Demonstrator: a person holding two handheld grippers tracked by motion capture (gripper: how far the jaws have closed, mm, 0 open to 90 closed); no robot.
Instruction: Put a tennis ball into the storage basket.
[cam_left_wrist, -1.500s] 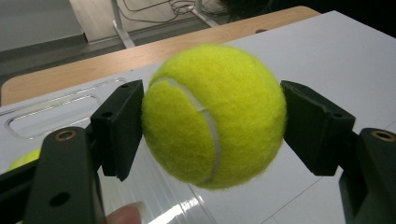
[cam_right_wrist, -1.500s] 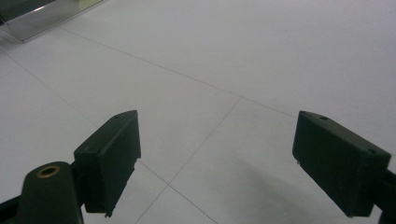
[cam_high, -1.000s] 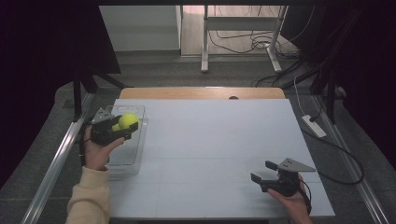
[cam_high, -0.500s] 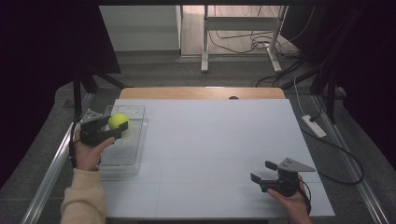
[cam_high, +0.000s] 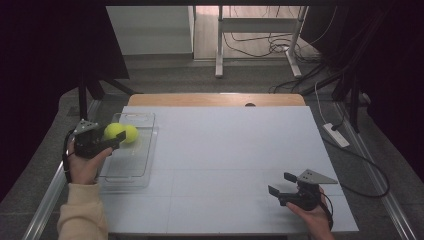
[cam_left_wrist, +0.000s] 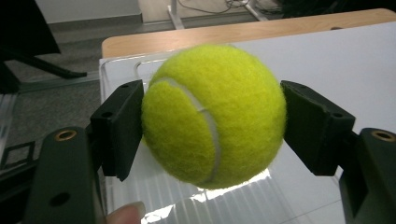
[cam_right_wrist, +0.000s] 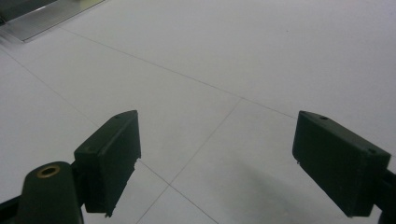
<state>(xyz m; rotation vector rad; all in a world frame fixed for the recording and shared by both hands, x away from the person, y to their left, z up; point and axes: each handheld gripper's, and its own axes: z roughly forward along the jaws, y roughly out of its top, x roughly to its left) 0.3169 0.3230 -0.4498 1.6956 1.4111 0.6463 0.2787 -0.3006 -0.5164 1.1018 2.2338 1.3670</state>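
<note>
Moved: left gripper (cam_high: 116, 141) with tennis ball (cam_high: 114, 131) clamped, drifting toward frame left, over clear tray (cam_high: 131, 172); second ball (cam_high: 131, 133) apparently just right of it. Right gripper (cam_high: 283, 184), lower right: jaws wide, empty, well apart.

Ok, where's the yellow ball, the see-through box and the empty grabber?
tennis ball (cam_left_wrist: 212, 114), left gripper view, middle of its fuzzy front.
clear tray (cam_high: 131, 172), high view, bare floor near its front wall.
right gripper (cam_high: 282, 184), high view, midway between its open fingertips.
</note>
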